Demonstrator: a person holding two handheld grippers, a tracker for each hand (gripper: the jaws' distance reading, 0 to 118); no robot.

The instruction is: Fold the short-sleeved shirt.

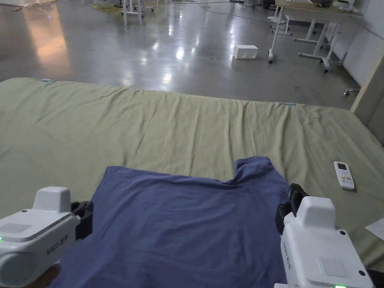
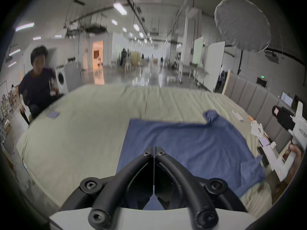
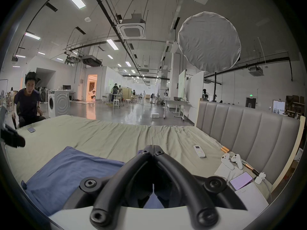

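- Two grippers sit over the near part of a blue short-sleeved shirt [image 1: 187,221], which lies spread on the green bed sheet [image 1: 150,123], toward the bed's near edge.
- In the left gripper view, the left gripper [image 2: 154,151] has its jaws pressed tip to tip with nothing between them, above the shirt's left side.
- In the right gripper view, the right gripper [image 3: 152,149] also has its jaws drawn together and empty, near the shirt's right edge.
- One bunched lump [image 1: 253,167] stands up at the far right corner, perhaps a sleeve or the collar; the picture is too soft to say.
- The cloth looks thin, light and limp, so it should sag and crease when lifted.
- Pinching a doubled edge or corner, one per side, seems the best hold.
- A white remote [image 1: 344,175] lies well apart, to the right.
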